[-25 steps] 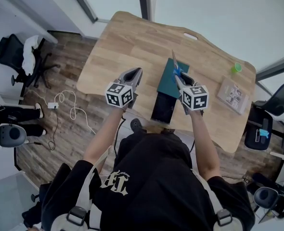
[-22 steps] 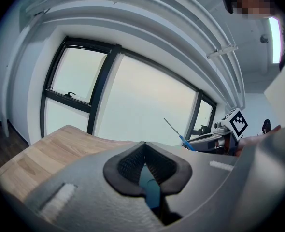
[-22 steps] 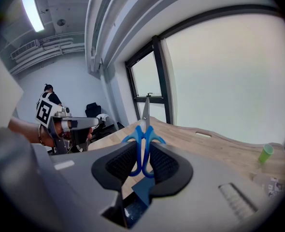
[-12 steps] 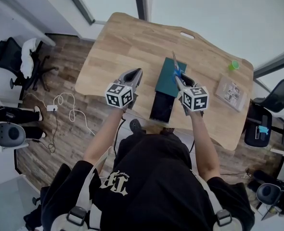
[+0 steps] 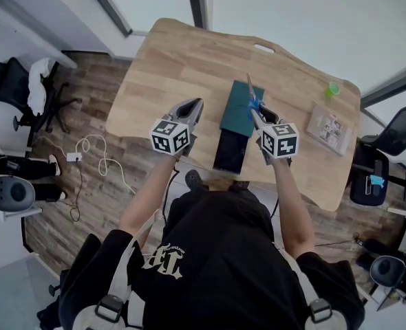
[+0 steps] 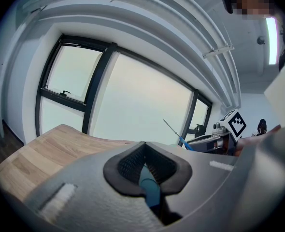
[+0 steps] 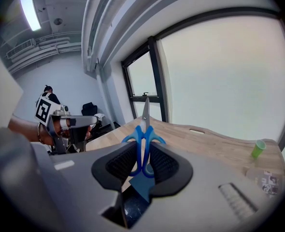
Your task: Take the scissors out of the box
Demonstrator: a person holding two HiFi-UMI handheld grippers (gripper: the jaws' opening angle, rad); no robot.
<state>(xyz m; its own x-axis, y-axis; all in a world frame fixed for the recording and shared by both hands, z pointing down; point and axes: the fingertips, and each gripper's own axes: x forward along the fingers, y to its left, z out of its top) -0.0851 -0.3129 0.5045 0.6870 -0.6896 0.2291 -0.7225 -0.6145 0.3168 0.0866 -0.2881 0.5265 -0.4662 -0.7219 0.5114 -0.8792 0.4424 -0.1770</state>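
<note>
Count across the surface [image 5: 168, 60] and around it:

- Surface: one, light wood.
- Tools: two, the left tool [image 5: 193, 106] and the right tool [image 5: 256, 114].
- Marker cubes: two, a left cube [image 5: 170, 135] and a right cube [image 5: 279, 139].
- One pair of scissors [image 5: 252, 96], blue handles.
- One box [image 5: 236, 105] in two pieces: a teal piece [image 5: 232, 119], and a black piece [image 5: 232, 151] at 6 o'clock of it.
- One green cup [image 5: 334, 89], at 2 o'clock on the surface.
- One clear packet [image 5: 330, 130], at 3 o'clock.
- Office chairs: two made out, a left chair [image 5: 14, 88] at 9 o'clock and a right chair [image 5: 401, 135] at 3 o'clock.
- One white cable [image 5: 100, 150] on the floor [image 5: 100, 191].
</note>
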